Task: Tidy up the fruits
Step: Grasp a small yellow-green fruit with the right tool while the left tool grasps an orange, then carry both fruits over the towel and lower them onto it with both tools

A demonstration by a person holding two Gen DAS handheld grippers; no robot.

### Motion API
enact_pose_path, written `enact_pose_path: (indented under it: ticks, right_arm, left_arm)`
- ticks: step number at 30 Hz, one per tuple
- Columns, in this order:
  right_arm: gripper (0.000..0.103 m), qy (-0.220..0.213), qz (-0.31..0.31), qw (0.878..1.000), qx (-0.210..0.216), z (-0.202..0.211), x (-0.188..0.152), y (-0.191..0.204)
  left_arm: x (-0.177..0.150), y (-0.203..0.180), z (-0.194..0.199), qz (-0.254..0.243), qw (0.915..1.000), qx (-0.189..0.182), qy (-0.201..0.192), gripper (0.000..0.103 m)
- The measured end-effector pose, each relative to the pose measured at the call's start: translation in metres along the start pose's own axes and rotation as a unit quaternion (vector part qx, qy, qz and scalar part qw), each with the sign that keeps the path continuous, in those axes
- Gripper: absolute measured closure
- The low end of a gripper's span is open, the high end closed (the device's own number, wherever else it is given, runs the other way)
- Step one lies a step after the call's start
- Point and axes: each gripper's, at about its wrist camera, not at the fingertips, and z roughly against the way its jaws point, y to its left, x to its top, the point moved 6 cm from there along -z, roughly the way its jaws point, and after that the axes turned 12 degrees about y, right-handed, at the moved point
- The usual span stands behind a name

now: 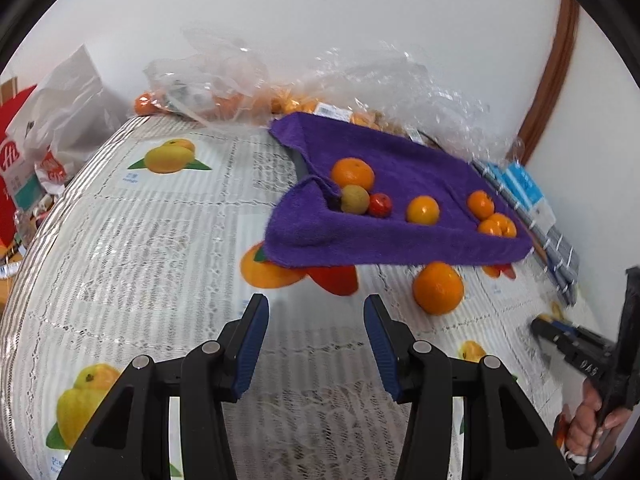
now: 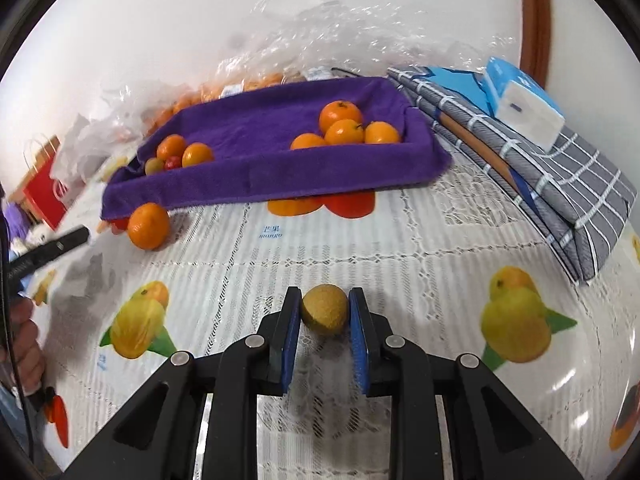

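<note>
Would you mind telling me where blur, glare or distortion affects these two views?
Left wrist view: fisheye bulges the table; the right gripper at the edge is smeared. Right wrist view: the small brownish-green fruit is sharp, the clear plastic bags glare, the left margin blurs.

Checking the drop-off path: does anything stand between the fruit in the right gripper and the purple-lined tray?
Nothing visible. The right gripper holds the brownish fruit; only bare tablecloth separates it from the tray.
</note>
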Motion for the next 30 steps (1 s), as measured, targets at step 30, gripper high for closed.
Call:
enact_pose_path:
  ticks: [30]
  right_arm:
    - [0.079, -0.068, 0.027, 0.997, -0.004, 0.021, 0.097, 0.009]
  left_arm:
    - [0.053, -0.072, -0.007, -0.026, 0.9977, -0.062, 0.014, 0.065]
